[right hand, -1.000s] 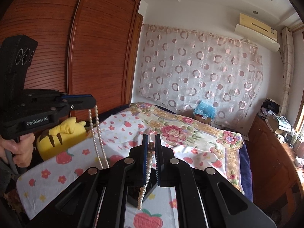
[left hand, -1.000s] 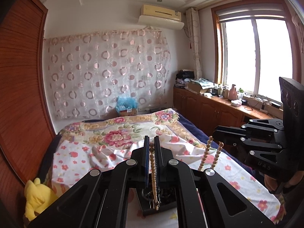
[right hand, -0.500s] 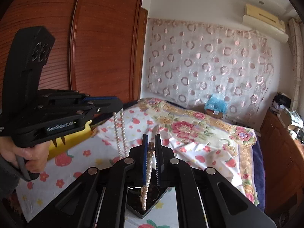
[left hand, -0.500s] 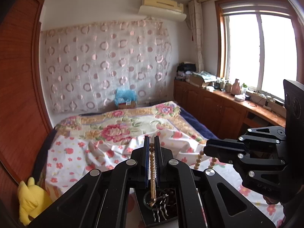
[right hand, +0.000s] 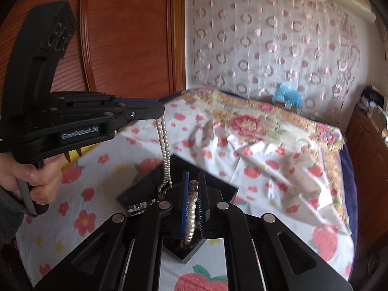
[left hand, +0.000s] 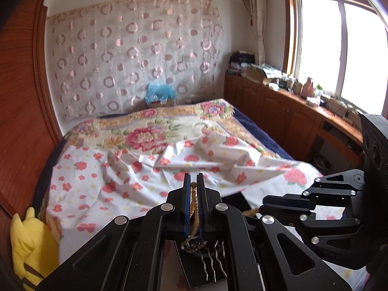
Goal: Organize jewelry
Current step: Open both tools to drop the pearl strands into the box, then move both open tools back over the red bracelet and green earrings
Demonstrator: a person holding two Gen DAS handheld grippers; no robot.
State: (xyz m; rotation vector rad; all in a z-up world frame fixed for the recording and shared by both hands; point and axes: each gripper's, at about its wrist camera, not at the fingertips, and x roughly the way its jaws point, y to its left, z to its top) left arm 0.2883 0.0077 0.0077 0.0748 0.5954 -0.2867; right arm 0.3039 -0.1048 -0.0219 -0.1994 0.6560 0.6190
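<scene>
My left gripper [left hand: 193,181] is shut on a string of beads [left hand: 193,202] that looks brownish in its own view. In the right wrist view the left gripper [right hand: 158,111] holds a strand of white pearls [right hand: 163,143] hanging into a black tray [right hand: 143,184] on the bed. My right gripper [right hand: 193,181] is shut on a pearl strand [right hand: 192,215] whose end hangs into the tray. In the left wrist view the tray [left hand: 206,272] holds coiled beads [left hand: 194,246] and wavy hairpins [left hand: 212,260]. The right gripper [left hand: 265,205] shows at the right.
The tray lies on a flowered sheet [left hand: 135,177] on the bed. A yellow plush toy [left hand: 26,247] lies at the bed's left edge beside a wooden wardrobe [right hand: 131,38]. Wooden cabinets [left hand: 278,111] with clutter run under the window at the right.
Both grippers have come down toward the tray and closer together. The hanging strands now reach into the tray, where beads coil.
</scene>
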